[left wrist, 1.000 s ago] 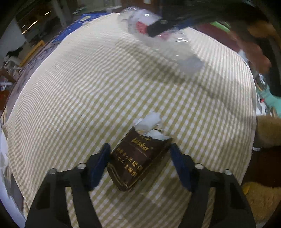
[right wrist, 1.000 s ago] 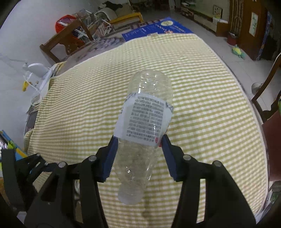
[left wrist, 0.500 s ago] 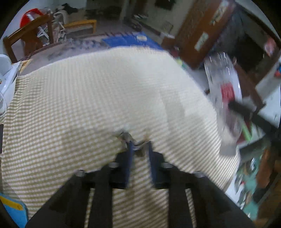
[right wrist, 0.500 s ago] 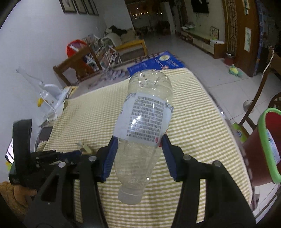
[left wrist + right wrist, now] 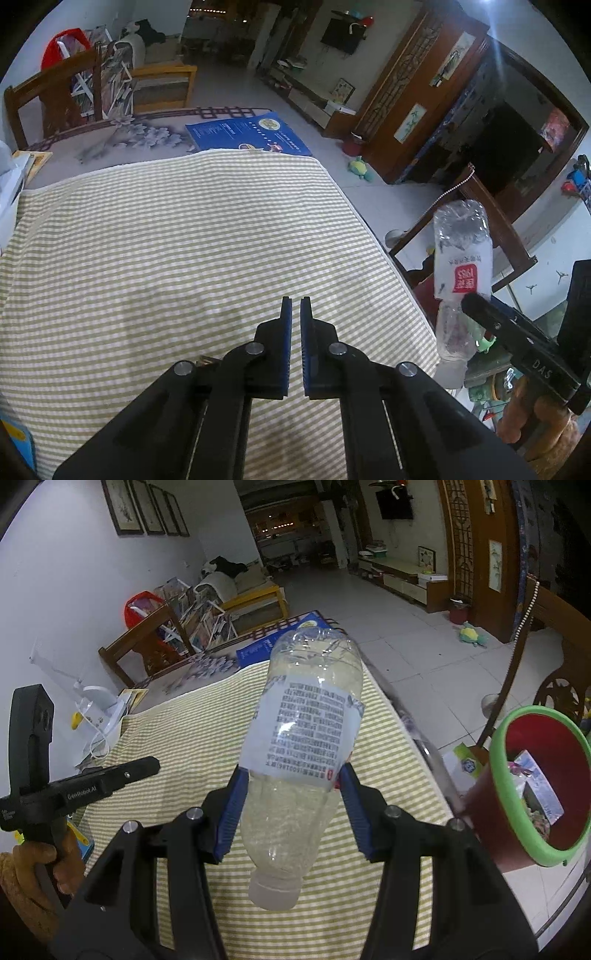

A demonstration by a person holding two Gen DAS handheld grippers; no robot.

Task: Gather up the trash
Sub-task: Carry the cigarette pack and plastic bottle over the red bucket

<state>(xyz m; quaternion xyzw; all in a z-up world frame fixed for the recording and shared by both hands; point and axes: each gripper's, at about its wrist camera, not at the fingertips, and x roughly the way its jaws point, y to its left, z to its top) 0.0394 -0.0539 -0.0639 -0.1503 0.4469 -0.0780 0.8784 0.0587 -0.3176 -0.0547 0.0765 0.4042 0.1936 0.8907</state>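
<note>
A clear, empty plastic bottle [image 5: 303, 738] with a white label hangs neck down over the checked tablecloth [image 5: 184, 738], with my right gripper [image 5: 293, 775] shut on it. In the left wrist view the same bottle [image 5: 461, 258] is off the table's right edge. My left gripper [image 5: 295, 301] is above the cloth, shut, with nothing between its blue pads. A small brown corner [image 5: 205, 360] peeks from behind its left finger; I cannot tell what it is. The left gripper [image 5: 110, 775] and the hand holding it are at the left of the right wrist view.
A red bin with a green rim [image 5: 539, 786] stands just right of the table edge with wrappers inside. A dark wooden chair [image 5: 480, 221] is beside the table on the right. A blue booklet [image 5: 247, 134] lies past the cloth's far edge.
The left gripper's jaws stood around a brown cigarette pack, then closed; it rose and rolled, and the pack is no longer between them. The right gripper carried the bottle up and towards the red bin.
</note>
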